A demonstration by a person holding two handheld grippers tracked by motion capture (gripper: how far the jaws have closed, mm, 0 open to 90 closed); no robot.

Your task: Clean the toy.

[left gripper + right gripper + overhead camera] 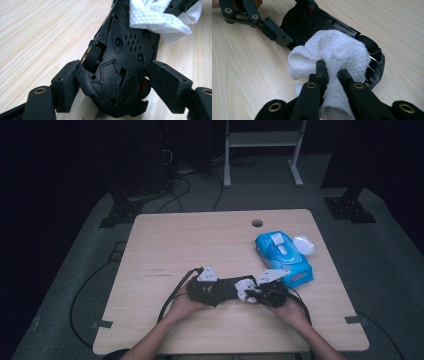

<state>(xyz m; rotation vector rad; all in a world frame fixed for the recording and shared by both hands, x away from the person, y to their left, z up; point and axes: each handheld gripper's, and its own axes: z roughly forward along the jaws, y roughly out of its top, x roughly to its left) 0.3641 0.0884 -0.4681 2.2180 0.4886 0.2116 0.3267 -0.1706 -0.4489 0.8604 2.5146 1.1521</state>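
Right gripper view: your right gripper [332,68] has its jaws pinched tight on a white wipe [337,50], soft, limp, near weightless, bunched against the underside of the black toy car [312,25]. Left gripper [115,82] clamps the car by its flanks, belly up, low over the counter [210,240]. The car looks like light, stiff, slick plastic; grip the body sides, not the wheels, which would probably roll. Farther off to the right lies the blue wipes pack [285,257].
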